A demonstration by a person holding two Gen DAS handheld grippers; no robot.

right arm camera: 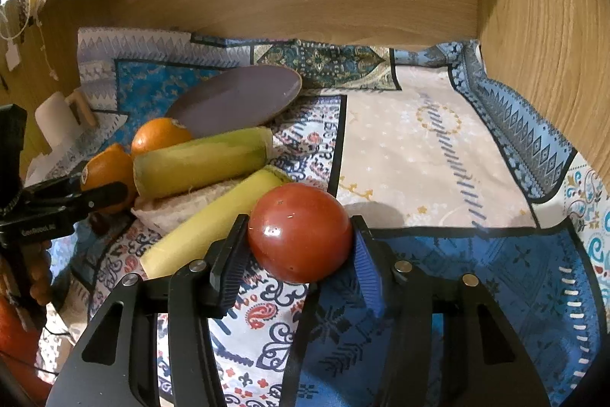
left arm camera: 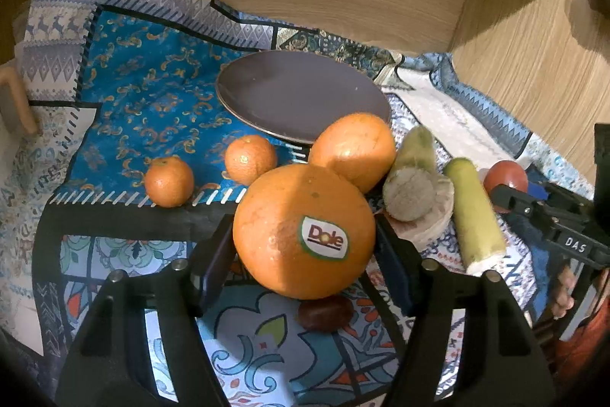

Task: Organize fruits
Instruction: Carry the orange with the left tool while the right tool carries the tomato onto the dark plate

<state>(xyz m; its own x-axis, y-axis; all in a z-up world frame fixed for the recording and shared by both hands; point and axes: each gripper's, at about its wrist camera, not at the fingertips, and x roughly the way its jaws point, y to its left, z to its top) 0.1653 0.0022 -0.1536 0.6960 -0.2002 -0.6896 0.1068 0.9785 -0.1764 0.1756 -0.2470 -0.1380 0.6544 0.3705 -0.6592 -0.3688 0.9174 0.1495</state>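
A big orange with a Dole sticker (left arm camera: 301, 231) sits between the pads of my left gripper (left arm camera: 305, 239), which touch it on both sides. A second big orange (left arm camera: 354, 147) lies just behind it, by the dark plate (left arm camera: 301, 94). Two small mandarins (left arm camera: 169, 181) (left arm camera: 250, 160) rest on the blue cloth to the left. My right gripper (right arm camera: 301, 231) is shut on a red tomato (right arm camera: 299, 231), both pads against its sides. The plate (right arm camera: 236, 100) lies beyond, left of the tomato.
Two yellow-green stalks (right arm camera: 202, 161) (right arm camera: 213, 220) lie over a pale flat piece between the oranges and the tomato. A small brown fruit (left arm camera: 324, 313) lies under the held orange. Wooden walls (right arm camera: 553, 44) close the back and right. A paper roll (right arm camera: 57, 124) stands far left.
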